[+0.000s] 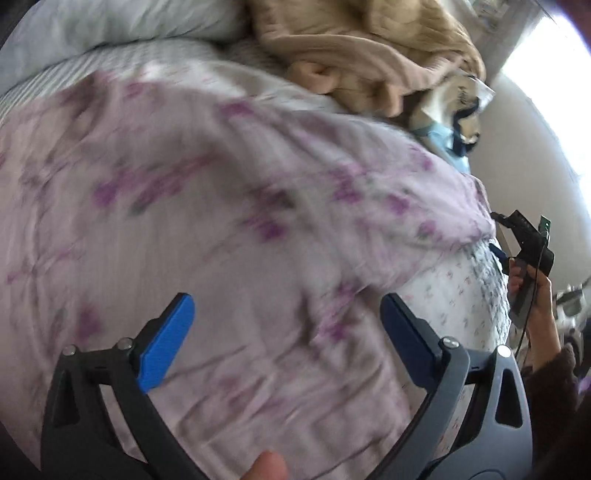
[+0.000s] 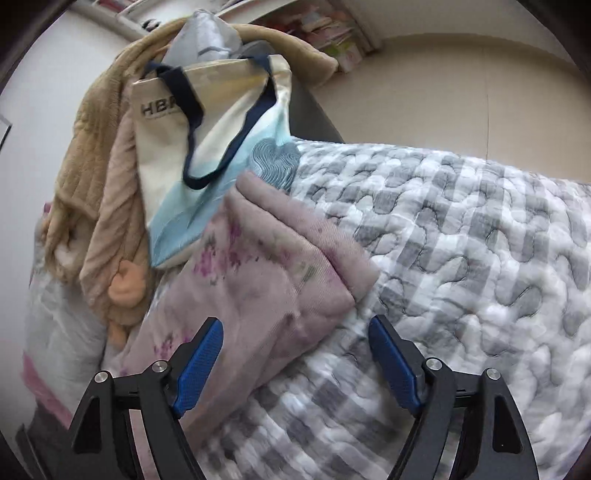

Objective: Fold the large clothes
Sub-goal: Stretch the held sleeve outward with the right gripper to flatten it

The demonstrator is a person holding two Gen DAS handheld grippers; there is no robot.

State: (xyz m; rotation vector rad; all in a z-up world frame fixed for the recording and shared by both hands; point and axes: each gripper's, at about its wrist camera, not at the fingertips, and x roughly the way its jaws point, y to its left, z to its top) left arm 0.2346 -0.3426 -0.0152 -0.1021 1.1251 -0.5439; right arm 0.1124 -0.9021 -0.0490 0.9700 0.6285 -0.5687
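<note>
The biggest thing under you is the bed, covered by a grey-and-white checked quilt (image 2: 461, 229) with wavy stitching. On top of that lies the lilac floral garment (image 1: 207, 206), spread wide and fairly flat in your left wrist view, blurry from motion. From the right wrist view you only catch a folded end of it (image 2: 266, 266), lying on the quilt with one corner just under a canvas tote bag.

Behind the garment there's a tan fleece blanket (image 1: 362, 48) heaped up, and the cream-and-blue tote bag (image 2: 218, 147) with navy handles leans against that heap. A pale grey pillow (image 1: 110, 26) sits at the head of the bed.

Your left tongs (image 1: 286, 325) are spread wide above the floral fabric, with nothing pinched between the blue pads. Your right tongs (image 2: 295, 350) are also well apart, hanging over the edge where the garment meets the quilt, gripping nothing. Your right hand (image 1: 535, 295) shows at the left view's edge.
</note>
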